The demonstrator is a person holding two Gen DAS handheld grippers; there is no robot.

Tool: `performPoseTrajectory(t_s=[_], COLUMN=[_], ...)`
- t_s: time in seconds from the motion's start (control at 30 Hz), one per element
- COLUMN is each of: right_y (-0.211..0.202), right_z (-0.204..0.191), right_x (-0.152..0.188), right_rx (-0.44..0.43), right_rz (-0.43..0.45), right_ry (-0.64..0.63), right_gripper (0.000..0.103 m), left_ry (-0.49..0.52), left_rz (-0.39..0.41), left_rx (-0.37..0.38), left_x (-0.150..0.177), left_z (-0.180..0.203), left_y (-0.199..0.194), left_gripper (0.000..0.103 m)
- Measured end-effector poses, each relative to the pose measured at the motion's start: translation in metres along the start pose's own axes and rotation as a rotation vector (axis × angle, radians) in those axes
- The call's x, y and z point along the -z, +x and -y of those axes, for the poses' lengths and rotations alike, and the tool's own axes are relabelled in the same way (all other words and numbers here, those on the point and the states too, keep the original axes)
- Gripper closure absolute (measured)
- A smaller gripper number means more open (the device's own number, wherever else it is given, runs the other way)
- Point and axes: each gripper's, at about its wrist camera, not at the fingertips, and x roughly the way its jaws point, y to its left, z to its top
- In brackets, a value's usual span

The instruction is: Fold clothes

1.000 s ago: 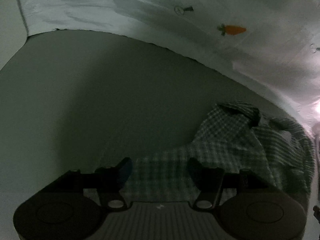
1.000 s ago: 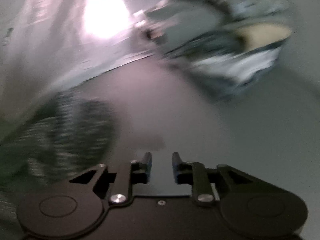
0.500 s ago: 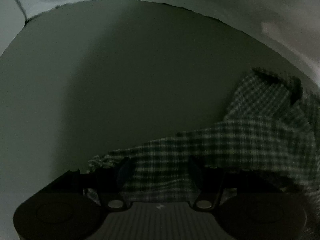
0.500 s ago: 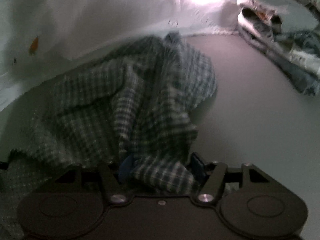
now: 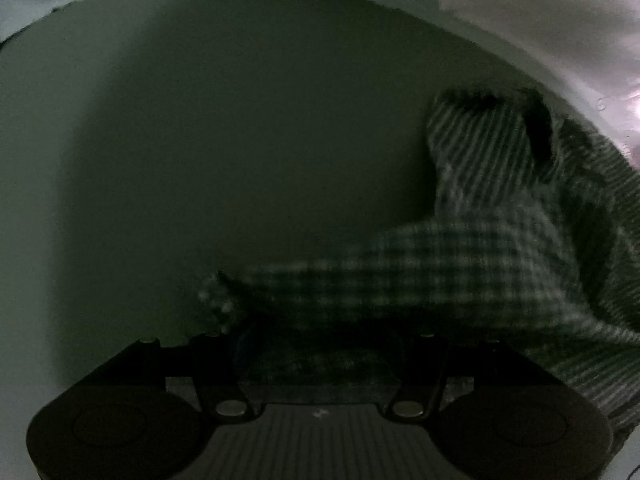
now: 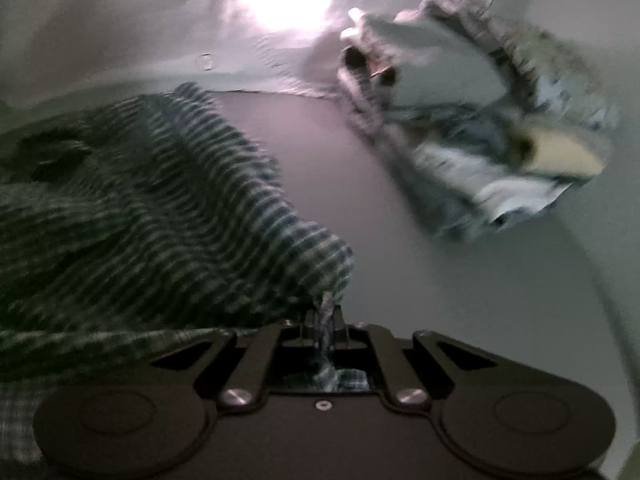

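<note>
R gripper (image 6: 325, 330) pinched shut on shirt (image 6: 168, 216) edge, bulk trails off its left; L gripper (image 5: 316, 344) jaws wide, hem lying between, ungripped, shirt running off right.

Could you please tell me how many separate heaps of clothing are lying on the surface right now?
2: the checked garment at the left, pinched in the right gripper, and a blurred pile of clothes at the far right. How many pieces that pile holds cannot be told.
</note>
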Motion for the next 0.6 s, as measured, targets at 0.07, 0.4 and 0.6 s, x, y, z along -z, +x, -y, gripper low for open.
performPoseTrajectory(t_s=[0.07,0.4,0.6], right_y=[0.0,-0.014,0.001], right_z=[0.008,0.018,0.016], right_x=[-0.004,-0.005,-0.001], right_rx=[-0.043,-0.203,-0.155], right_rz=[-0.008,0.04,-0.002], right_ry=[0.08,0.227,0.252], right_gripper=[0.093,0.049,0.044], left_ry=[0.031,0.228,0.407], left_rz=[0.047,0.233,0.179], left_rx=[-0.002,0.085,0.219], left_x=[-0.013,-0.114,-0.162], left_z=[0.005,0.06,0.107], left_y=[-0.005,0.002,0.042], left_gripper=[0.039,0.039,0.03])
